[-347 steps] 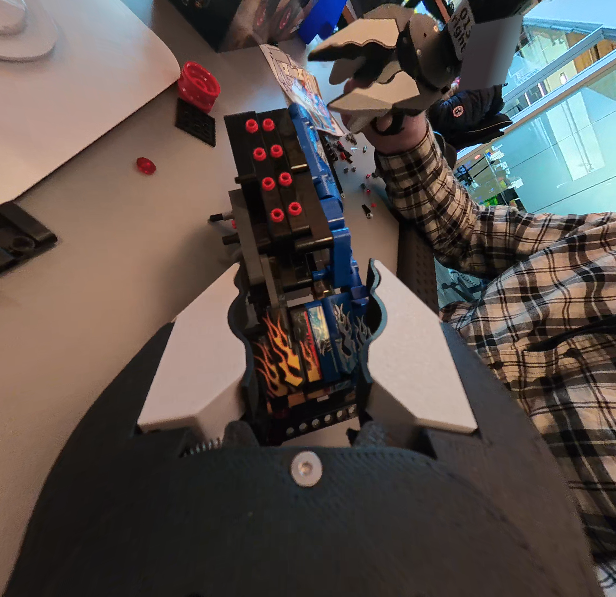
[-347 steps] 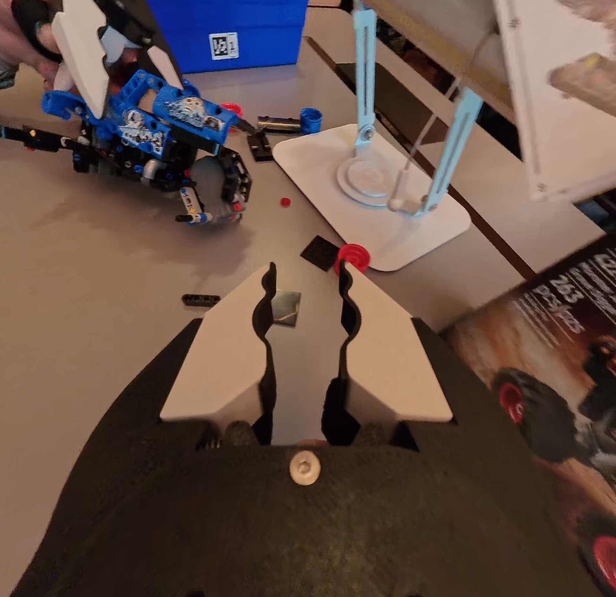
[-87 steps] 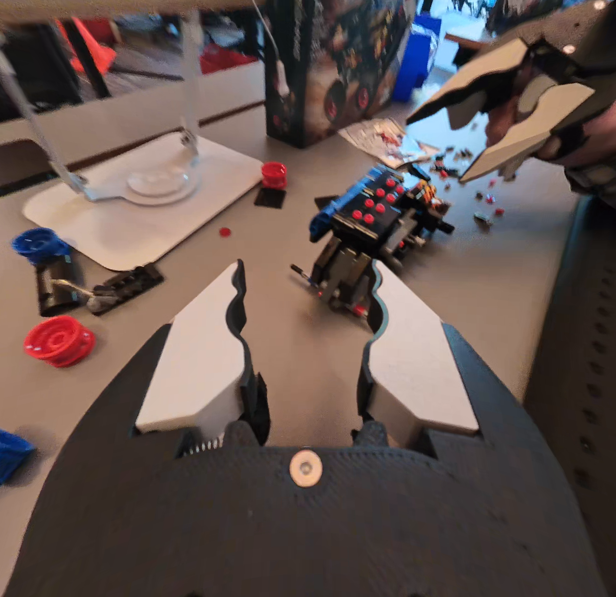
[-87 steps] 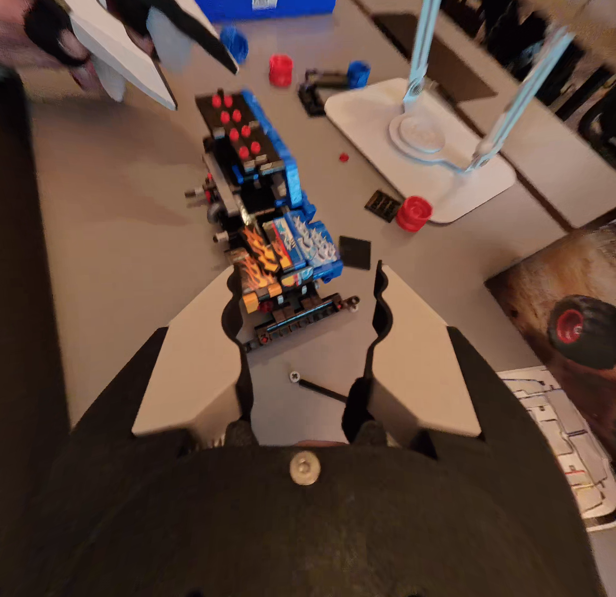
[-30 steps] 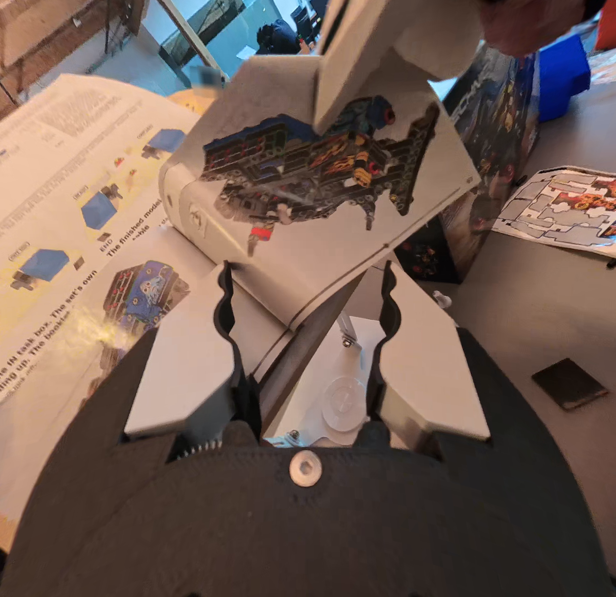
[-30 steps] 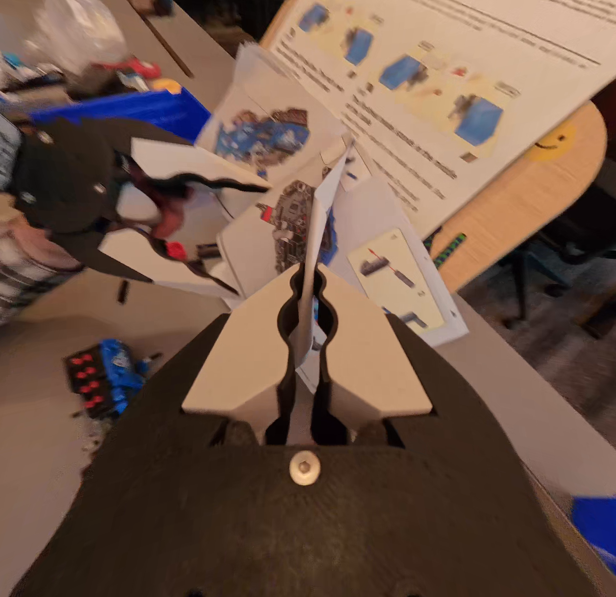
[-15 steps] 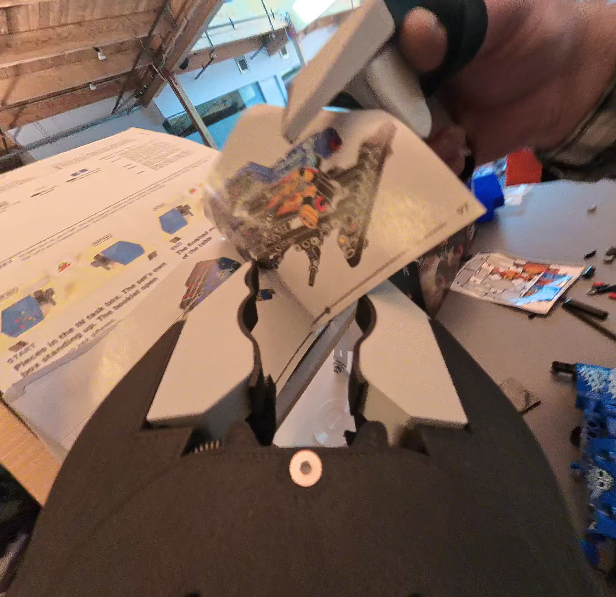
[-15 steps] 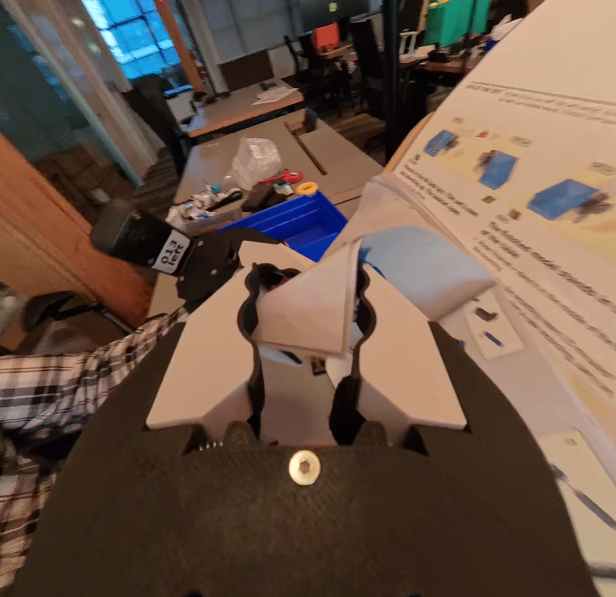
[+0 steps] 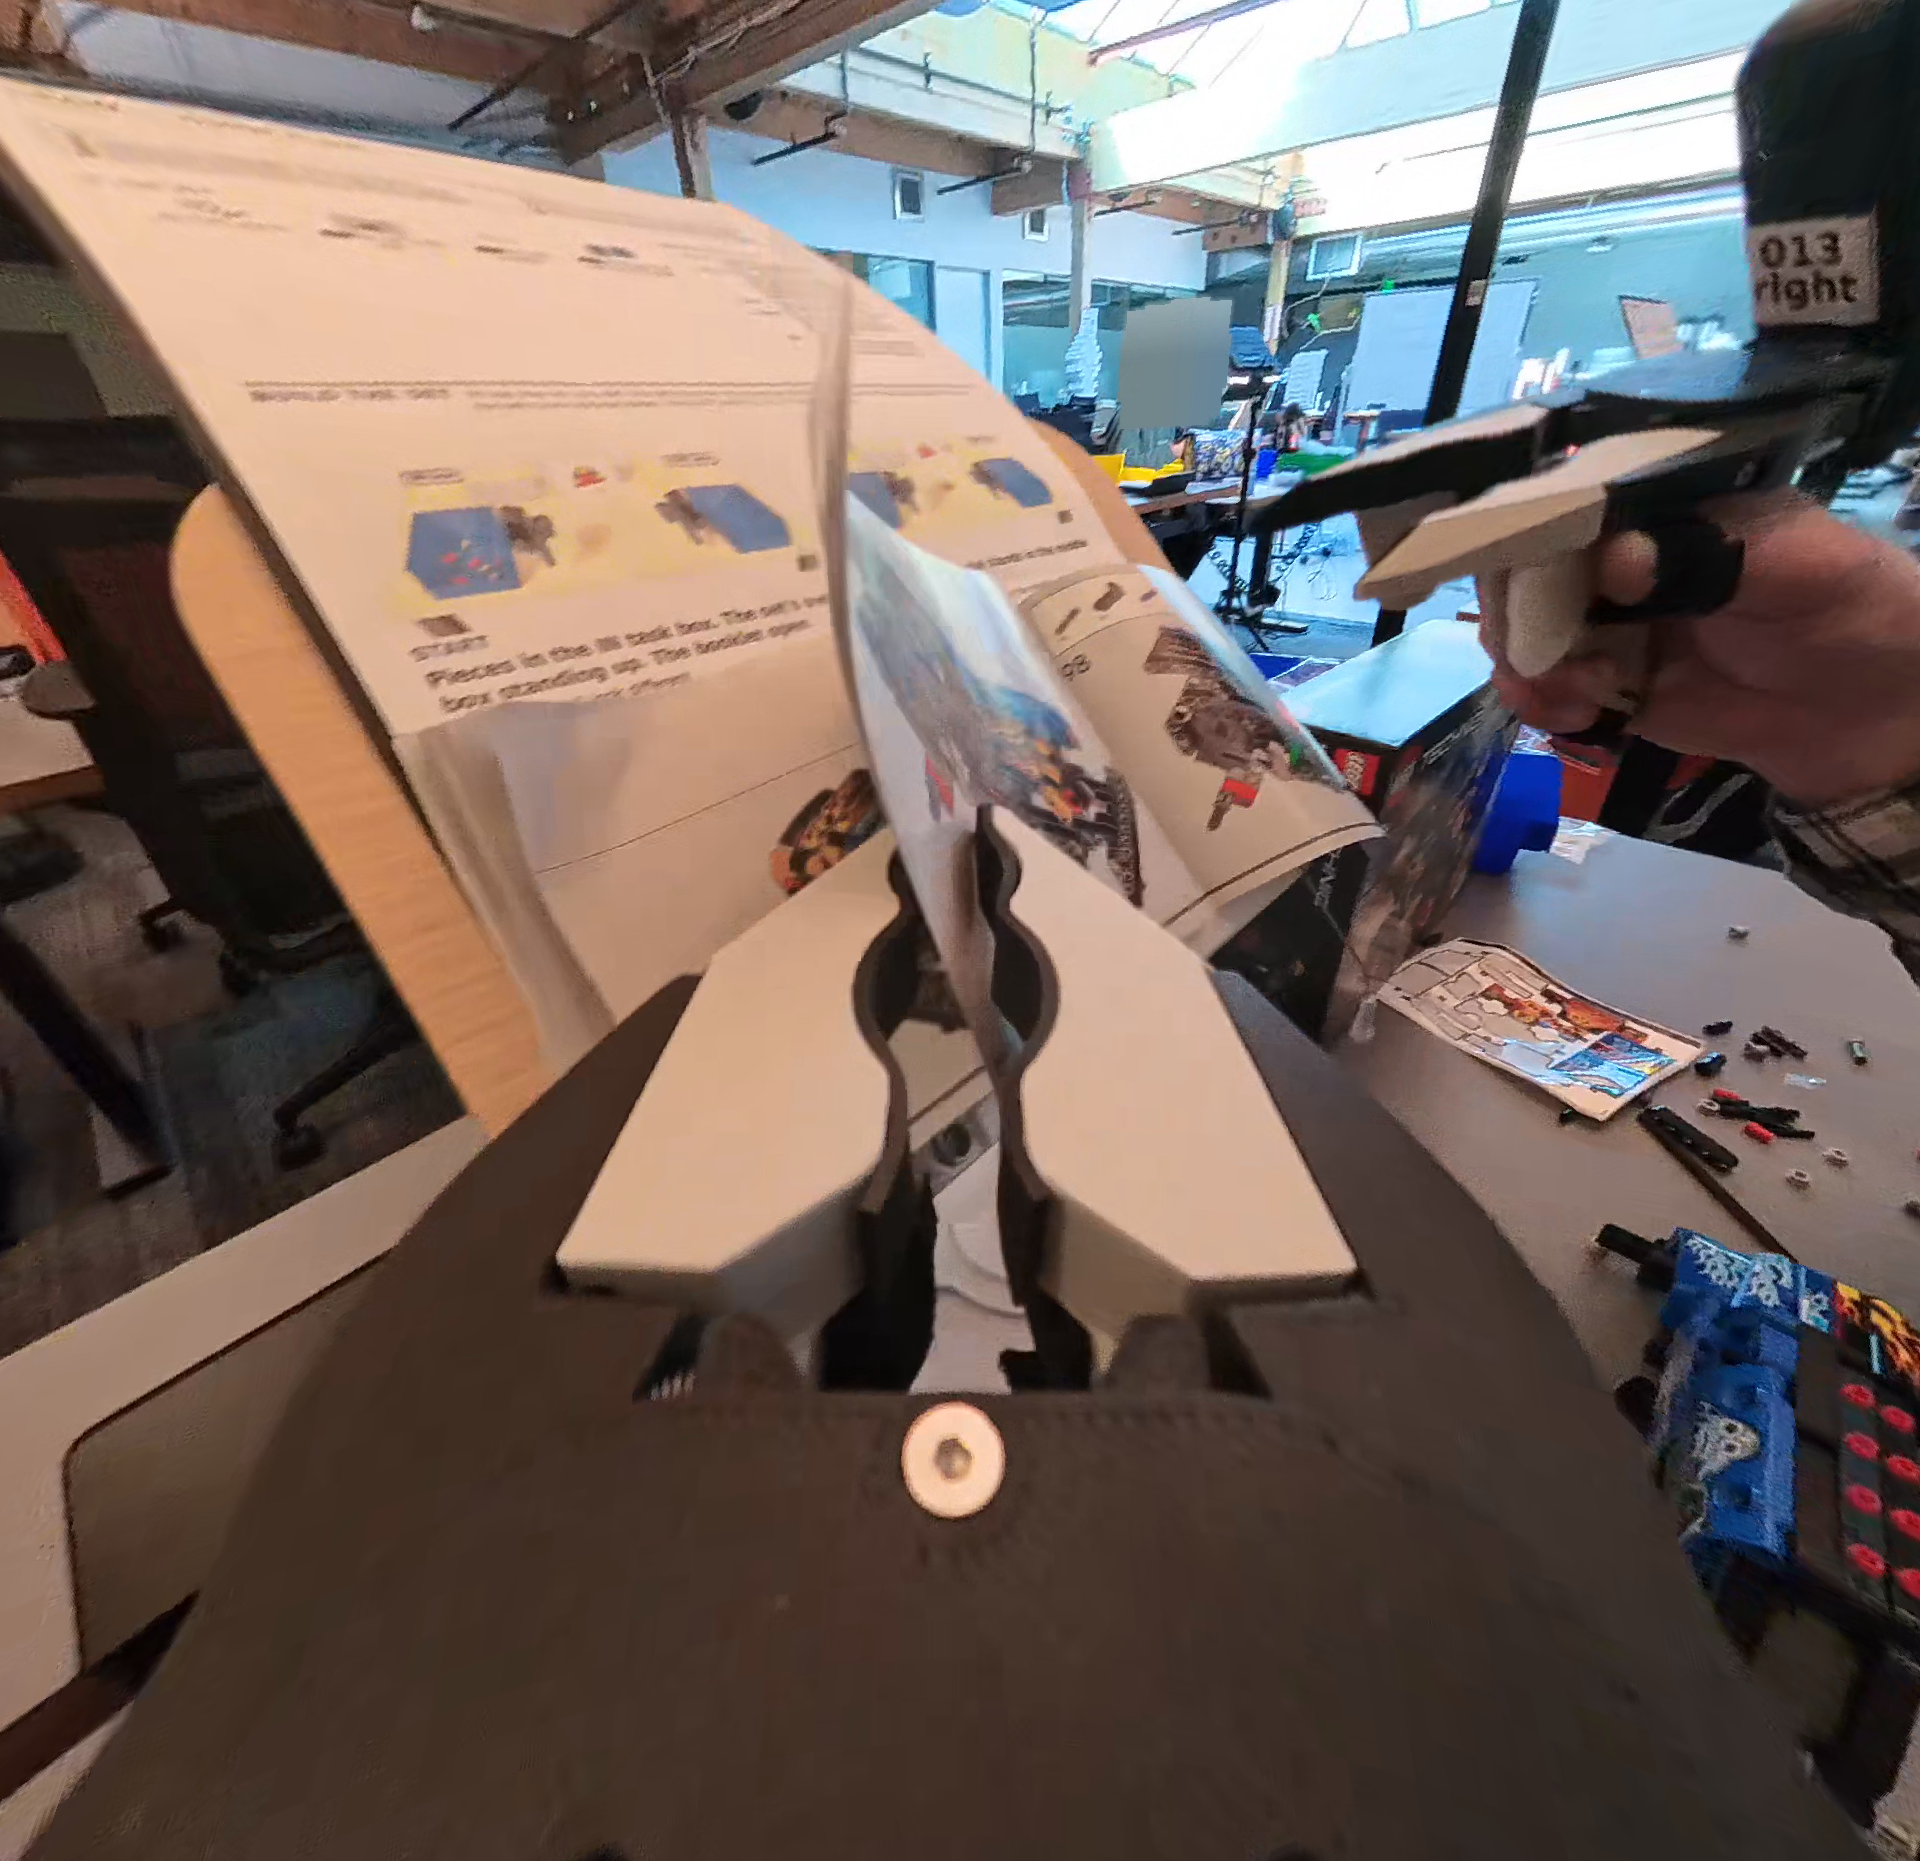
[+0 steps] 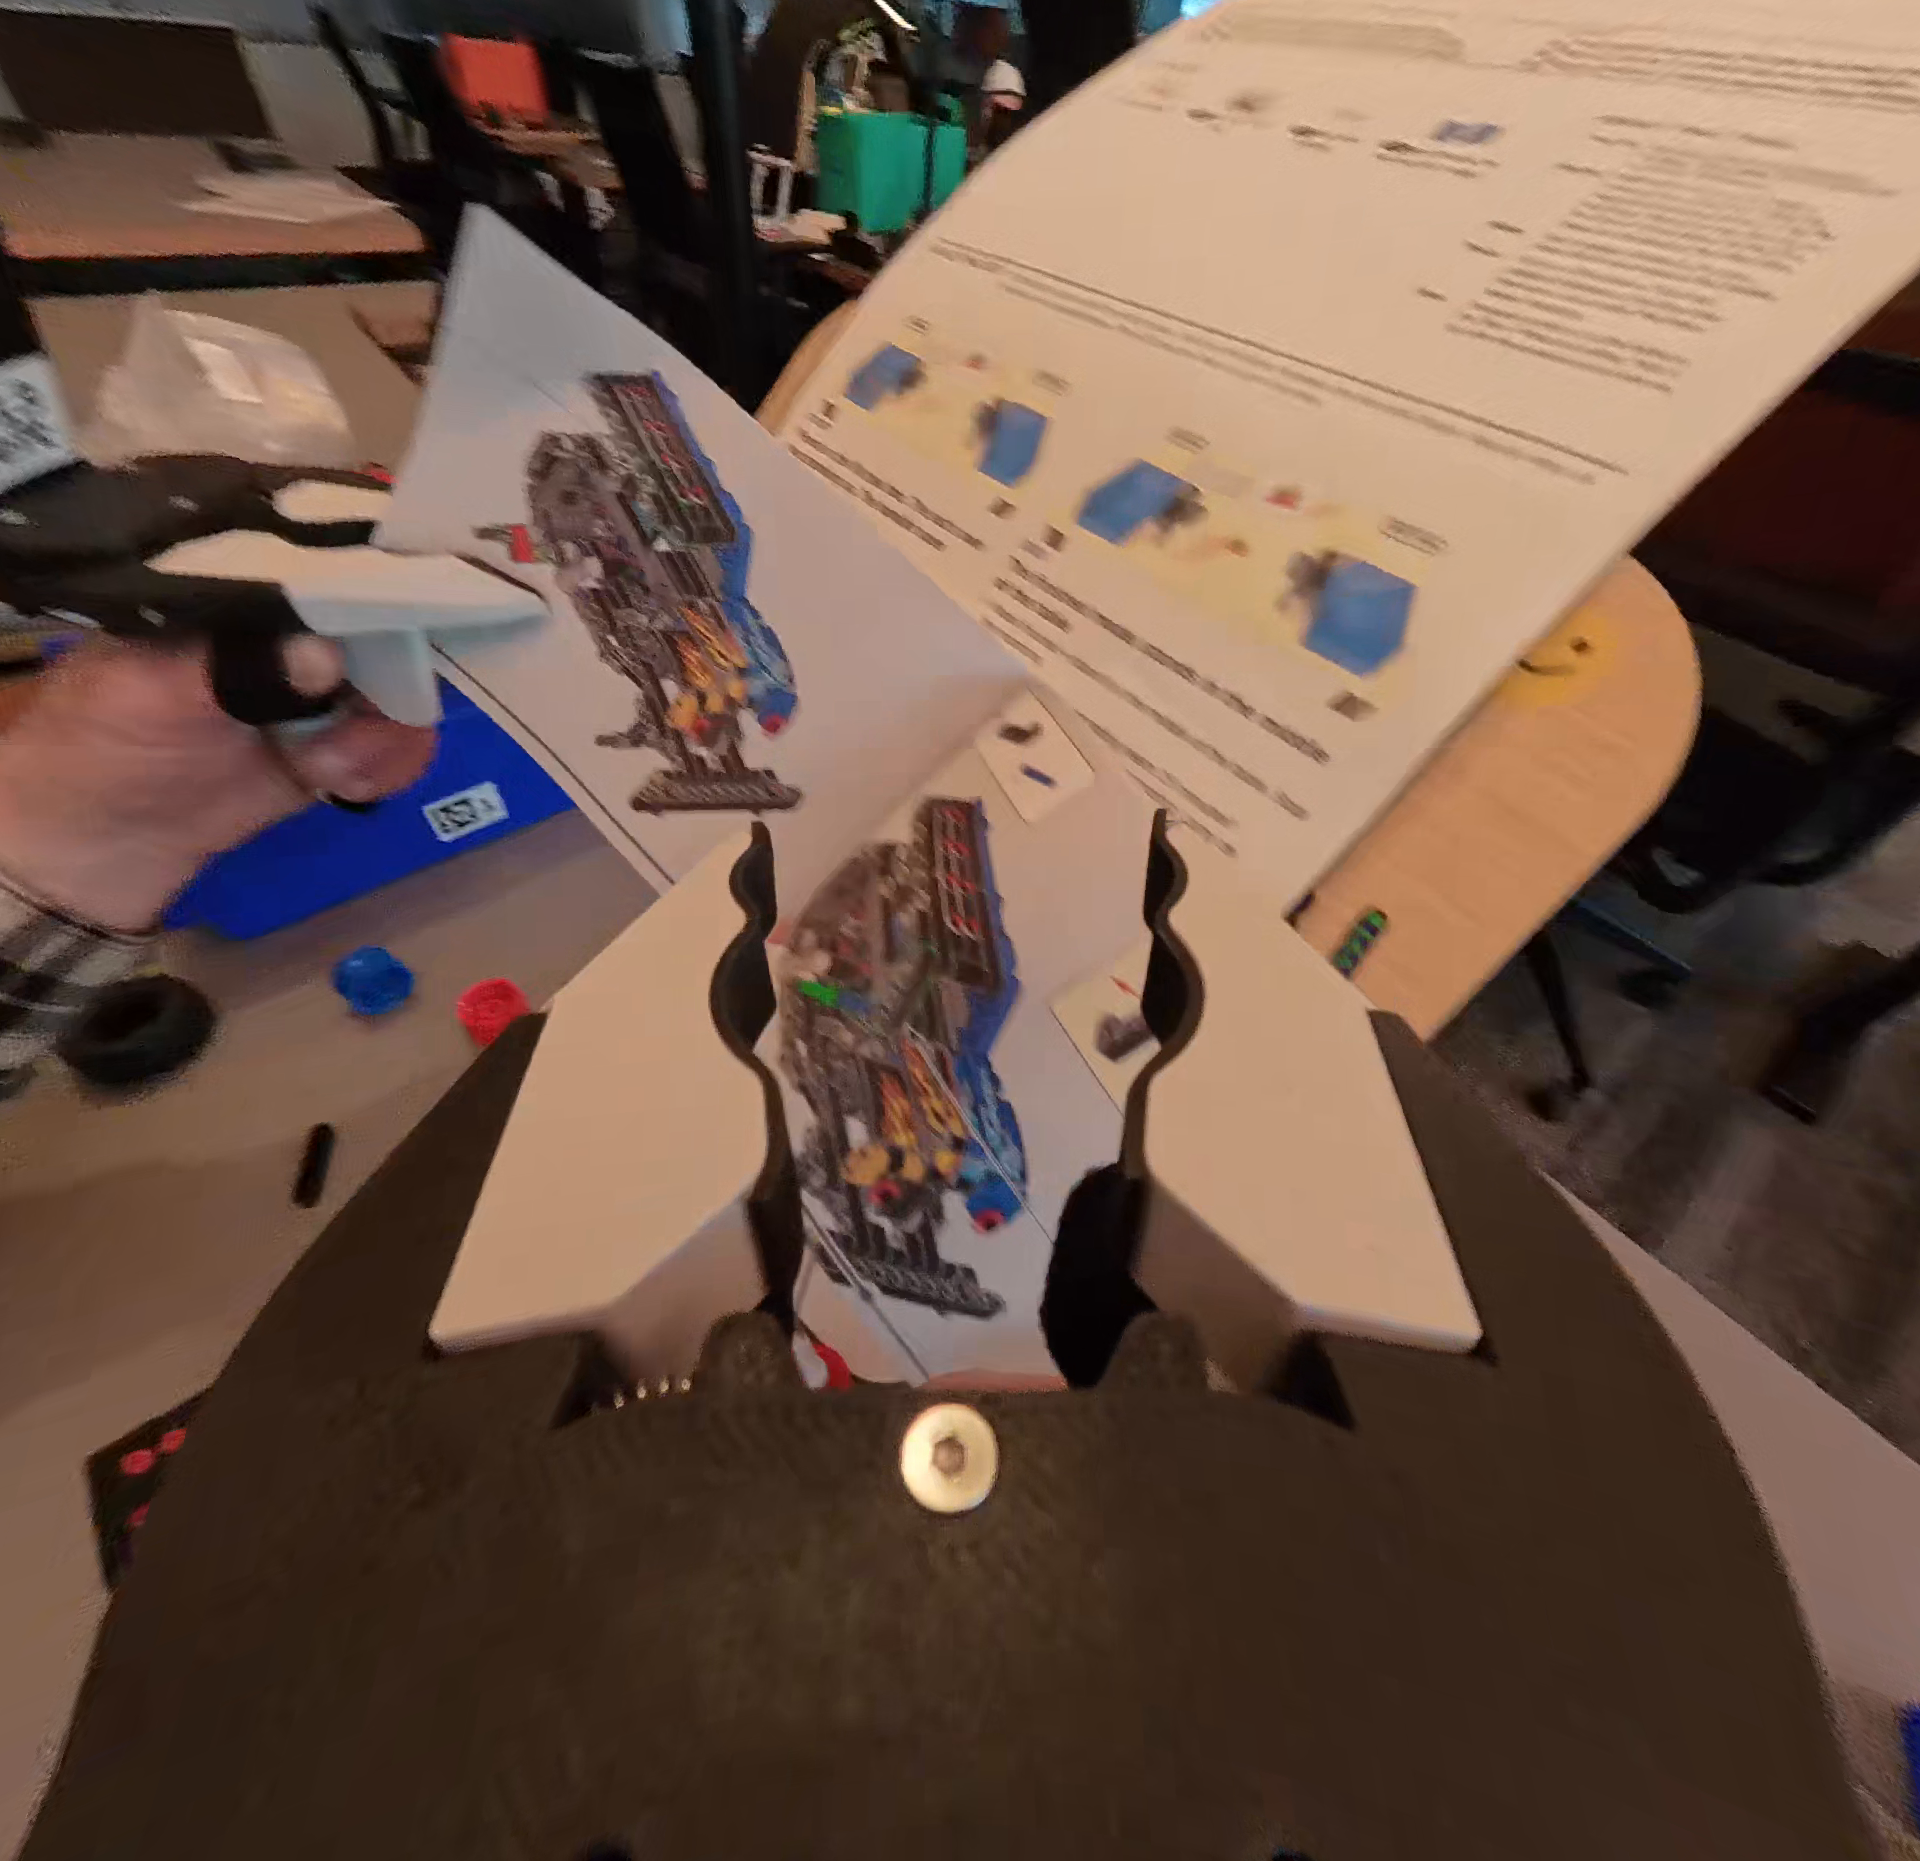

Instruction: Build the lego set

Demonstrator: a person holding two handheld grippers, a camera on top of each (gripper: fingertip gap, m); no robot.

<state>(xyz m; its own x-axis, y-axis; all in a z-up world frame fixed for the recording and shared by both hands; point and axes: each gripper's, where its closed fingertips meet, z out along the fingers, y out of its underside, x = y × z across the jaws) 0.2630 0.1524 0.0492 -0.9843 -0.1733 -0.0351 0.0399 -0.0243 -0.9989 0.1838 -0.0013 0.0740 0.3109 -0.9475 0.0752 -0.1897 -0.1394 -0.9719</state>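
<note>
Booklet page [image 9: 940, 689] in left gripper [image 9: 948, 866]

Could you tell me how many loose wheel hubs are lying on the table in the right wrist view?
2: a blue hub and a red hub side by side on the table, in front of the blue bin. Others may be hidden behind the grippers.

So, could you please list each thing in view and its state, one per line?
Left gripper: shut on a booklet page.
Right gripper: open, holding nothing.
Instruction booklet: open, one page lifted.
Lego model: partly built, lying on the table.
Sticker sheet: flat on the table.
Blue bin: on the table.
</note>
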